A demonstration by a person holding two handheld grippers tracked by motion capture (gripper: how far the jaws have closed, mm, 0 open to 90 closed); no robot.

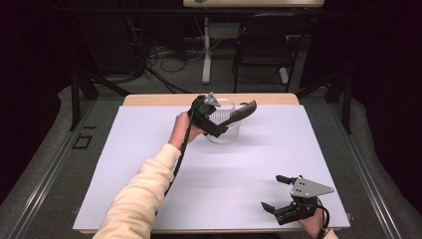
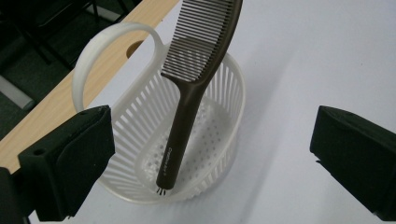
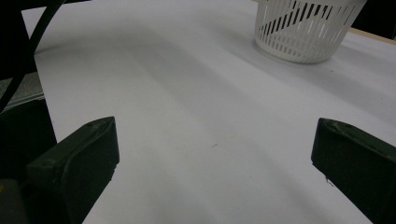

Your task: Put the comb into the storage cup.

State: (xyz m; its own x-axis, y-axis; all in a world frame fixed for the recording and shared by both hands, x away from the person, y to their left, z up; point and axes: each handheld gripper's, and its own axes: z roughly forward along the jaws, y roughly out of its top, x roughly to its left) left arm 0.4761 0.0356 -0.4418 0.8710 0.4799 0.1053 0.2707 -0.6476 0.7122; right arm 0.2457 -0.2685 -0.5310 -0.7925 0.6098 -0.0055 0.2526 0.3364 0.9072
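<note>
Near the tabletop's (image 1: 149, 164) front right corner, the right tongs (image 1: 278, 193) rest low in a hand, jaws wide and holding nothing; their own view looks across bare white surface toward the basket (image 3: 303, 32) well off.

Farther back, close to the middle of the far edge, the left tongs (image 1: 219, 122) hover at the white basket (image 1: 224, 132), held by a hand (image 1: 180, 128) in a cream sleeve (image 1: 144, 189). Their jaws stand wide too, with nothing pressed between them. A brown comb (image 2: 187, 112) stands in the basket (image 2: 140, 140), handle end down on the perforated floor, leaning with its toothed end up over the rim.

By my reading, the comb has been dropped into the basket and let go, so the placing step looks about done. The next move, I'd judge, calls for lifting the left tongs clear without brushing the comb's raised end, since a knock could tip it out or tilt the light basket.

From above, the comb (image 1: 241, 110) reads as a dark bar slanting over the basket rim, partly masked by the tongs. The left gripper view gives what that misses: the handle's foot sitting inside, the basket's loop handle (image 2: 112, 42), and clear air between comb and both pads.
</note>
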